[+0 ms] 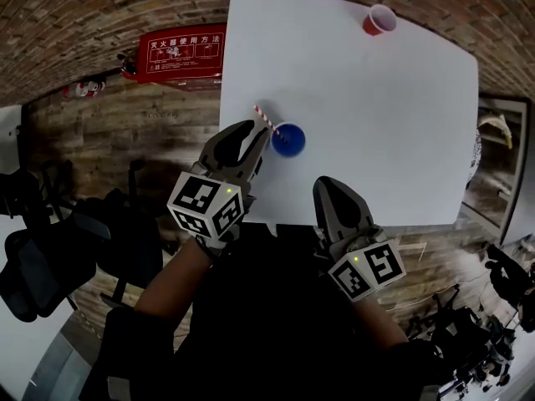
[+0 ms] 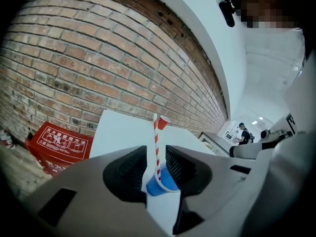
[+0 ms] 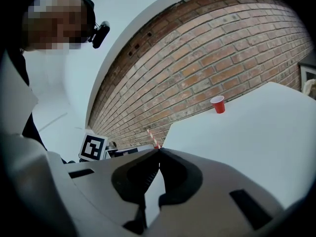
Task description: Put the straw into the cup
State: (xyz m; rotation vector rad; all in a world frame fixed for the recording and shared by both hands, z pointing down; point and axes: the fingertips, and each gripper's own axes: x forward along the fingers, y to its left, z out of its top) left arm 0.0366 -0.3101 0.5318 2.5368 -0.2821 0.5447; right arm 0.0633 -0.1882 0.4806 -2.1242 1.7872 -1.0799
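A blue cup (image 1: 289,140) stands on the white table (image 1: 376,124) near its front left edge. A red-and-white striped straw (image 1: 263,116) stands in the cup and leans up to the left. My left gripper (image 1: 261,131) is right beside the cup. In the left gripper view the straw (image 2: 156,132) rises between the jaws above the blue cup (image 2: 167,182). There is a gap on both sides of it, so the left gripper (image 2: 156,152) is open. My right gripper (image 1: 328,184) hovers at the table's front edge, and its jaws (image 3: 159,151) meet at the tips with nothing between them.
A red cup (image 1: 380,19) stands at the far right of the table, also visible as the red cup (image 3: 217,104). A red box with white print (image 1: 180,52) sits against the brick beside the table's left edge. Dark office chairs (image 1: 38,261) stand at the left.
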